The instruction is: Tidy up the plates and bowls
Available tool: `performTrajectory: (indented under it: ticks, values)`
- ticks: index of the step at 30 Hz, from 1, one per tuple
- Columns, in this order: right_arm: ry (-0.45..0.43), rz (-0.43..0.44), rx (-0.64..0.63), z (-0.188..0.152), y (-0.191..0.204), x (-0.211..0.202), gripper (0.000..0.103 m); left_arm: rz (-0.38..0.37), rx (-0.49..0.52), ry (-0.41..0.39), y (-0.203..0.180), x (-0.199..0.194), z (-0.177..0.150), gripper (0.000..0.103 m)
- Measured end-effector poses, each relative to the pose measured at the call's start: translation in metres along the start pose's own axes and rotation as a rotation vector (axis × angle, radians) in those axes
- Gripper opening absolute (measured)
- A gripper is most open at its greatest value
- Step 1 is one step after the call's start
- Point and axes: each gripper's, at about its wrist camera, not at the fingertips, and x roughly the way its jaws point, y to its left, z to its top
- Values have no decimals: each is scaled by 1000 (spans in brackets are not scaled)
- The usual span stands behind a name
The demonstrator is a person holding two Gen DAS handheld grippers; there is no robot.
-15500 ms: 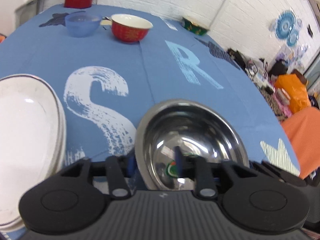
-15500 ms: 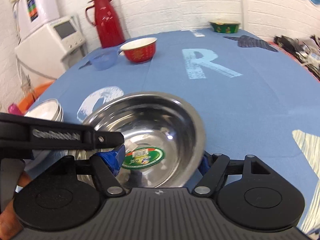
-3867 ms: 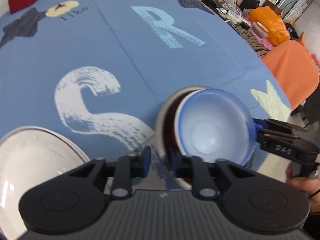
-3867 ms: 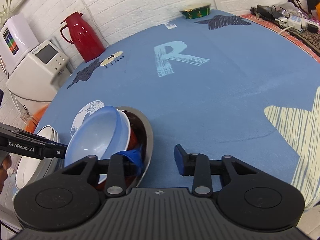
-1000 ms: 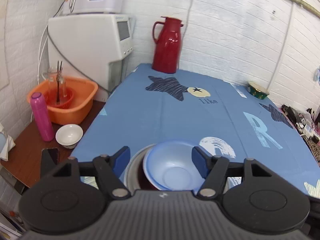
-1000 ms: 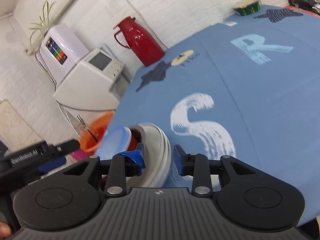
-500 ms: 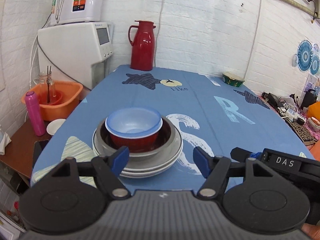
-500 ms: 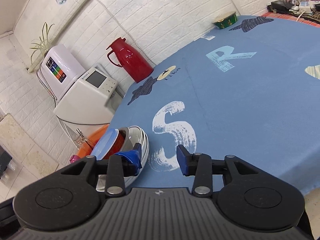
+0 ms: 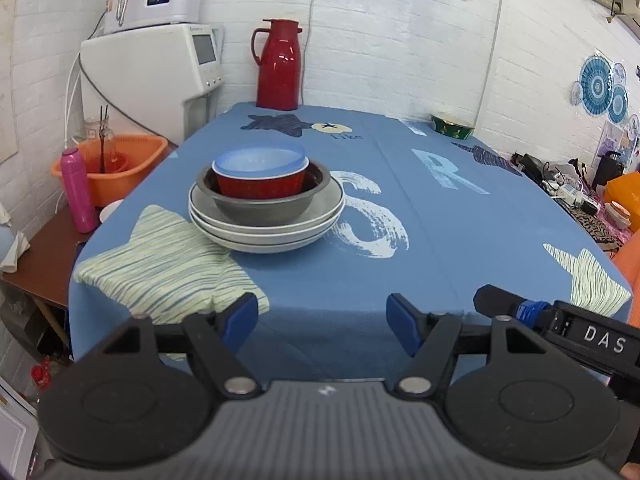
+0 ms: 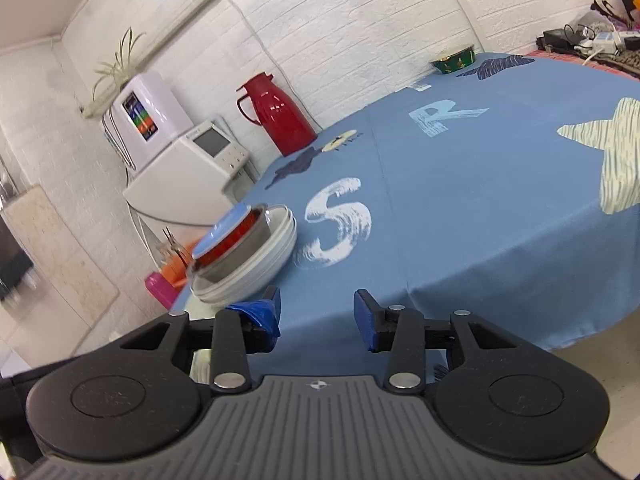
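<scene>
Left wrist view: left gripper (image 9: 322,322) and right gripper (image 10: 316,314) hanging spread, empty, near table edge. Nested stack (image 9: 266,204) sitting left; green bowl (image 9: 452,125) waiting far, needs a level carry.

1. The left gripper (image 9: 322,322) hangs in front of the near table edge, its blue-padded jaws spread wide with nothing between them.
2. On the blue tablecloth (image 9: 460,240) stands one stack: white plates (image 9: 266,226) at the bottom, a steel bowl (image 9: 264,202) on them, a red bowl (image 9: 260,186) nested in that, and a blue bowl (image 9: 260,160) on top.
3. The stack sits between a striped star print and a white letter S, well apart from the gripper.
4. A red thermos (image 9: 279,65) and a green bowl (image 9: 452,125) stand at the far end.
5. The right gripper (image 9: 560,328), marked DAS, shows at lower right; its jaws are out of sight.
</scene>
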Motion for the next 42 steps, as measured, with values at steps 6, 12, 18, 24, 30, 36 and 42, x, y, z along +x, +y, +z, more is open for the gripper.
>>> performTrajectory:
  ticks: [6,12,18,24,30,36,42]
  values:
    - [29,-174,-118,-14,7,-1,26,37,27,27,-10,14,-10,69]
    - [1,-268,-151,-28,-5,-9,27,25,67,63,-28,26,-28,69]
    - [-35,-300,-139,-36,-12,-18,29,24,134,36,-43,19,-38,69]
    - [-78,-317,-160,-36,-6,-23,31,33,146,-22,-45,8,-37,69]
    - [-57,-331,-145,-35,-4,-20,32,36,131,-10,-41,10,-35,69]
    - [-100,-331,-159,-36,-2,-26,33,38,122,-3,-39,11,-36,69]
    - [-88,-308,-154,-35,-1,-24,35,27,103,-31,-35,9,-36,69]
